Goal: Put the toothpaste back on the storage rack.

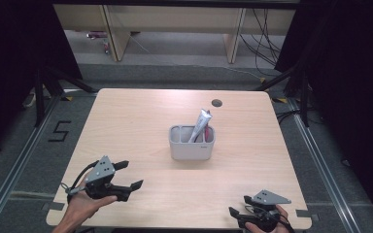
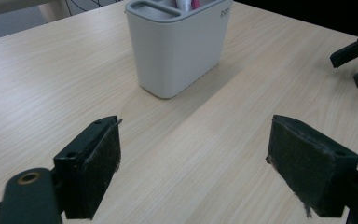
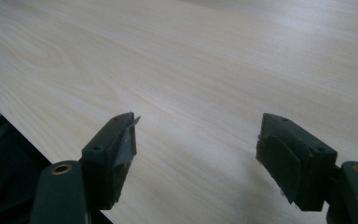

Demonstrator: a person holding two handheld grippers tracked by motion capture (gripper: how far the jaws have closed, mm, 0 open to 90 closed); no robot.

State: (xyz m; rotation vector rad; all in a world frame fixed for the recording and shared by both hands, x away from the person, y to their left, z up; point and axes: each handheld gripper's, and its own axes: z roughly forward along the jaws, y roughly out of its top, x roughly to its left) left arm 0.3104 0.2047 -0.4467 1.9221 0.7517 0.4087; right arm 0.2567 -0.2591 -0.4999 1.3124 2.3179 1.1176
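A grey two-compartment holder [image 1: 191, 143] stands near the middle of the wooden table [image 1: 141, 126]; a silver tube [image 1: 201, 124] with a pink end leans out of its right compartment. In the left gripper view the holder [image 2: 179, 44] rises straight ahead beyond the jaws. My left gripper [image 1: 132, 175] hovers open at the table's front left, held by a hand, with nothing between its pads [image 2: 93, 175]. At the front right edge my right gripper [image 1: 240, 206] is open too, and its jaws point left over bare wood [image 3: 196, 93].
A dark round cable hole [image 1: 217, 103] lies at the table's back edge. Black curtains flank both sides, and wooden furniture legs and cables [image 1: 264, 39] stand on the floor behind. Floor rails run along the left and right of the table.
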